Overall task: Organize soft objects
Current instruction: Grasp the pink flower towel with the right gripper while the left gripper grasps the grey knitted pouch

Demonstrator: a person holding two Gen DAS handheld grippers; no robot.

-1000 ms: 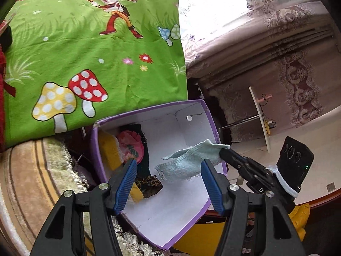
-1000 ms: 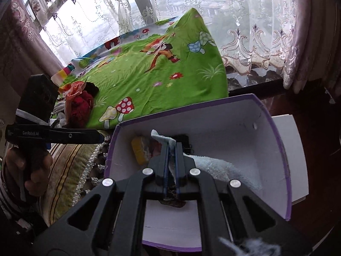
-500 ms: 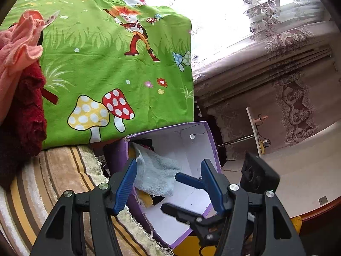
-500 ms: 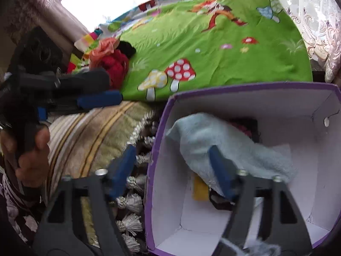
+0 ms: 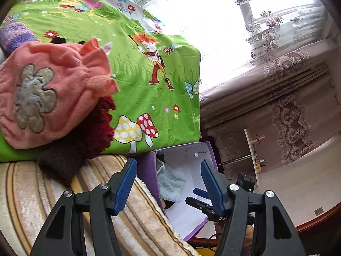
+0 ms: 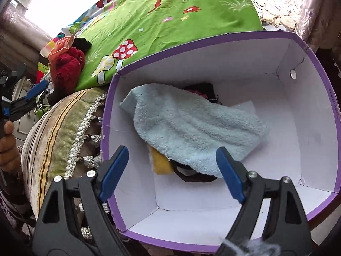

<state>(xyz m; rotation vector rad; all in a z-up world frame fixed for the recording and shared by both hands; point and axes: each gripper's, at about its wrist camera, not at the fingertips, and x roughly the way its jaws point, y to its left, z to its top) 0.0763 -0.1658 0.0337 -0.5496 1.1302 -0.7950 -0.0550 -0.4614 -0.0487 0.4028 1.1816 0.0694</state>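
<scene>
A purple box with white inside holds a light blue towel, which lies over a yellow cloth and dark items. My right gripper is open and empty above the box's near side. My left gripper is open and empty over the striped cushion, facing a pink cloth with a grey flower, a dark red cloth and a brown cloth on the green sheet. The box and towel show between its fingers.
The green cartoon sheet covers a raised surface behind the box. The striped tasselled cushion sits left of the box. Red and orange cloths lie on the sheet. Lace curtains and a window lie beyond.
My right gripper opened, dropped the blue towel into the box and drew back. My left gripper swung left and up toward the pink and red cloths.
</scene>
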